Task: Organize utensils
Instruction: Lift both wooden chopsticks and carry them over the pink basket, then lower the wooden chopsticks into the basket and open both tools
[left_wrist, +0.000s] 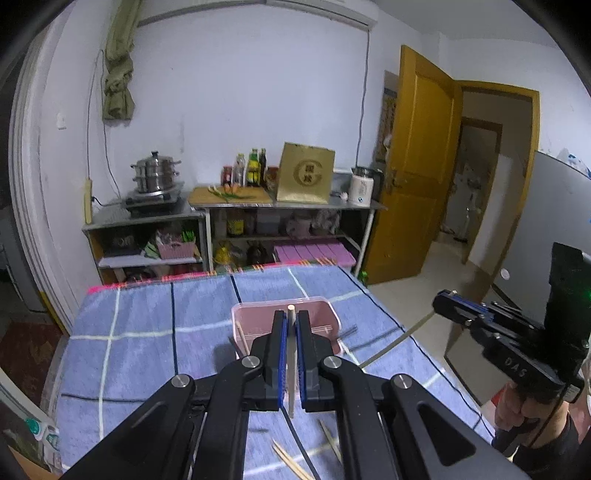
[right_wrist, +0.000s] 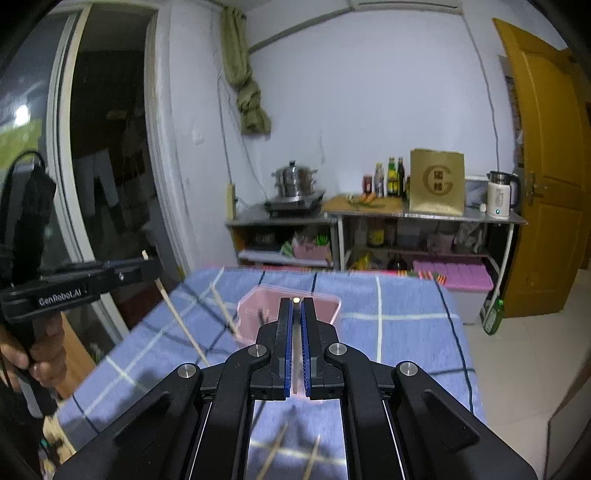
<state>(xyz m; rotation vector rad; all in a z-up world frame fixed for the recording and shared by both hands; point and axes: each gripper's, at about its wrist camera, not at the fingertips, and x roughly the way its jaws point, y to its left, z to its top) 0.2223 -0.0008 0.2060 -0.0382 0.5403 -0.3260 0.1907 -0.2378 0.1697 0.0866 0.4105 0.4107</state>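
Chopsticks gripped in both grippers

A pale chopstick (left_wrist: 291, 354) is clamped between the jaws of the left gripper (left_wrist: 291, 318). A second chopstick (right_wrist: 296, 301) is clamped by the right gripper (right_wrist: 296, 303). Both are held above the blue checked counter (left_wrist: 147, 332), before the pink container (left_wrist: 325, 314). Loose chopsticks (left_wrist: 291, 461) lie below.

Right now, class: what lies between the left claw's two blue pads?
A pale wooden chopstick runs lengthwise between the left claw's pads, its round tip poking out over the pink container. The left wrist view shows it.
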